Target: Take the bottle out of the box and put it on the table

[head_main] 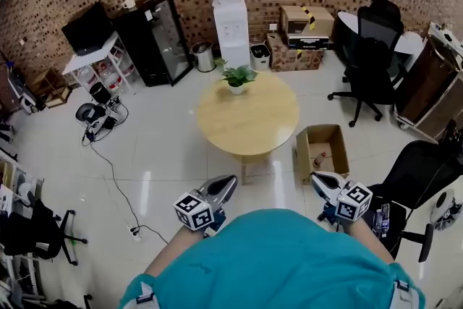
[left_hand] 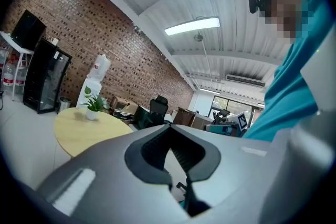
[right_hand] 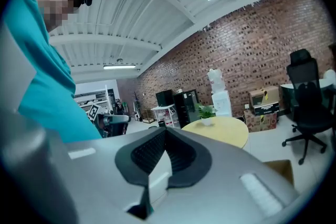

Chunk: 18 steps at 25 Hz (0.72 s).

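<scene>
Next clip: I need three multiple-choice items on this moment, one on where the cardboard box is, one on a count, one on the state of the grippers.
1. Where is the open cardboard box relative to the round table?
A) on top of it
B) on the floor beside it
C) under it

2. How many things stand on the round table?
A) none
B) one
C) three

3. How are the left gripper and the right gripper?
A) both shut and empty
B) both wide open
C) one shut, one wide open

Key:
1 B: in the head view the box sits on the floor just right of the table.
2 B: only a potted plant stands there.
3 A: each gripper view shows its jaws together with nothing between them.
</scene>
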Each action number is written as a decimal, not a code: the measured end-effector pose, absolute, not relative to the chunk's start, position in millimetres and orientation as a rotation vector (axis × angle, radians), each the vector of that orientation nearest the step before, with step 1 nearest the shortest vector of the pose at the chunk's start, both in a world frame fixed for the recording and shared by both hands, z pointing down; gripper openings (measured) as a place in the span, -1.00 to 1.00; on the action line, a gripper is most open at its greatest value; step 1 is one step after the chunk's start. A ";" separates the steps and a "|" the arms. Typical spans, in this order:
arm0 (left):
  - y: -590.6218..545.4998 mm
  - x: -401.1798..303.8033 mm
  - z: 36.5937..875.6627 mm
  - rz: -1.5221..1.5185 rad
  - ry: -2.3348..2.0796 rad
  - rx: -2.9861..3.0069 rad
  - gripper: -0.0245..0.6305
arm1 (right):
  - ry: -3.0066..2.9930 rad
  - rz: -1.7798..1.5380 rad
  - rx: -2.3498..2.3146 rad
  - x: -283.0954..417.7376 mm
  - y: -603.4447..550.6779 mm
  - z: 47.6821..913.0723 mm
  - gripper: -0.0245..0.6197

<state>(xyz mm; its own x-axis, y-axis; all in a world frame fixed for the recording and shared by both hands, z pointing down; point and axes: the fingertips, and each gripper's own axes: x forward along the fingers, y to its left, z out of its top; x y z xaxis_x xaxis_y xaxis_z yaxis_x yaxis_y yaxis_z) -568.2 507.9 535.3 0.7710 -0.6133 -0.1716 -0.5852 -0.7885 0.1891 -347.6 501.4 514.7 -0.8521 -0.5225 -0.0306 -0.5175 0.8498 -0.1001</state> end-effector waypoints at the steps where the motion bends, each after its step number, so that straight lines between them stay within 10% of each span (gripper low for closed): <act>1: 499.5 -579.7 532.7 -0.339 -0.953 2.840 -0.93 | 2.967 -0.145 -0.847 -358.9 494.3 511.5 -0.92; 10: 426.0 -596.7 538.8 -0.312 -0.932 2.798 -0.93 | 2.975 -0.252 -0.877 -370.3 421.5 522.9 -0.92; 18: 339.1 -473.3 530.1 -0.314 -1.090 2.745 -0.93 | 3.000 -0.227 -0.696 -249.9 314.8 529.6 -0.92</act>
